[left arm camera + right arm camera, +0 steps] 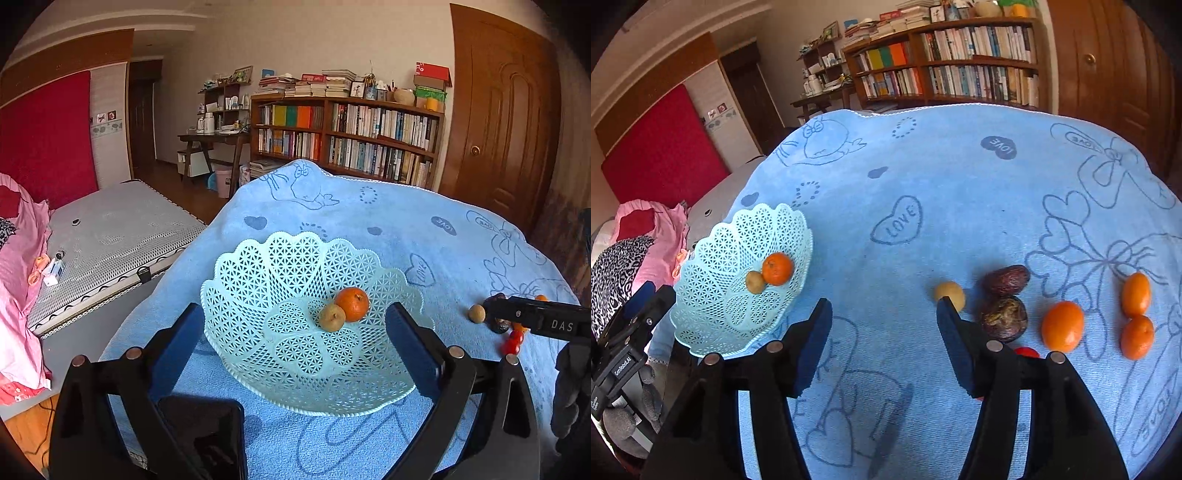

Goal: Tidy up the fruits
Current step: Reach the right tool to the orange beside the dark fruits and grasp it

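A mint-green lattice basket [255, 387] sits on the blue towel. It holds an orange [352, 304] and a small tan fruit [332, 316] touching each other. My left gripper [295, 312] is open, its fingers straddling the basket's near half with nothing held. My right gripper [883, 306] is open and empty, low over the towel. Its right finger tip is just beside a small yellow fruit [949, 293]. To the right lie two dark wrinkled fruits [1004, 317], a bigger orange [1062, 325] and two small oranges [1136, 294]. A red fruit [1027, 351] is half hidden behind that finger.
The towel [960, 184] covers a rounded table whose edges drop off on the left and far sides. A bed [110, 229] with pink bedding lies to the left, with a bookshelf [347, 133] and a wooden door [506, 110] behind.
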The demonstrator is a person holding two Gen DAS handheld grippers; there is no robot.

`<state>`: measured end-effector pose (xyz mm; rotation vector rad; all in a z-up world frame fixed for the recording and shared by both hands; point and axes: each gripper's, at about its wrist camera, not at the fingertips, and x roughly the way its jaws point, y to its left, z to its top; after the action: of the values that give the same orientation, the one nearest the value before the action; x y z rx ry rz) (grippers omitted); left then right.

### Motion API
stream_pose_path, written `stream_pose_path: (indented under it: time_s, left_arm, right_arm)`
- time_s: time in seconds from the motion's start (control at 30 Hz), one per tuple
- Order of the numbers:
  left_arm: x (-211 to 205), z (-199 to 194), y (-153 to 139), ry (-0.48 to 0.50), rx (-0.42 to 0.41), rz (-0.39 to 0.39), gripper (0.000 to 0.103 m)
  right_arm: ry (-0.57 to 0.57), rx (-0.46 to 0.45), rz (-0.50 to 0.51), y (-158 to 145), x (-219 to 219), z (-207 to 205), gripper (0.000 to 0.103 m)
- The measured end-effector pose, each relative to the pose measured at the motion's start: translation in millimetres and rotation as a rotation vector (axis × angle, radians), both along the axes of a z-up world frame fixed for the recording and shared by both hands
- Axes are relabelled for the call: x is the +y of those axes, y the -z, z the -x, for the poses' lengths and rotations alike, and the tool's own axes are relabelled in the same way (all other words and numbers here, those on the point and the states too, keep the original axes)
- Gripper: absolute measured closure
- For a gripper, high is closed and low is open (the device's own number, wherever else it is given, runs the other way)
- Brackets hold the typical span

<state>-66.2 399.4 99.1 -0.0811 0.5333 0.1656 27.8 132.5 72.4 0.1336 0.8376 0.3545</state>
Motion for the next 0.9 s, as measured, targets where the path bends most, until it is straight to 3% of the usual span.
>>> stream_pose_path:
  time_s: [0.4, 0.53, 0.73, 0.9]
  left_arm:
    - [-14, -3, 2, 0.034, 0.013, -0.021, 0.003]
    - [-18, -3, 3, 0.044, 0.017, -0.024, 0.003]
    - [-25, -6, 6, 0.061, 0.027, -0.034, 0.003]
    - [-25, -5, 6, 0.062, 0.028, -0.033, 0.003]
  right_arm:
    - [0.261, 0.071, -0.031, 10, -94, -21, 0.044]
    - [0.287, 0.102, -0.018, 23, -105, -28, 0.044]
    - [0.282, 0.130, 0.014, 37, -104, -34, 0.055]
    - [0.288, 0.138, 0.046, 43, -105, -37, 0.058]
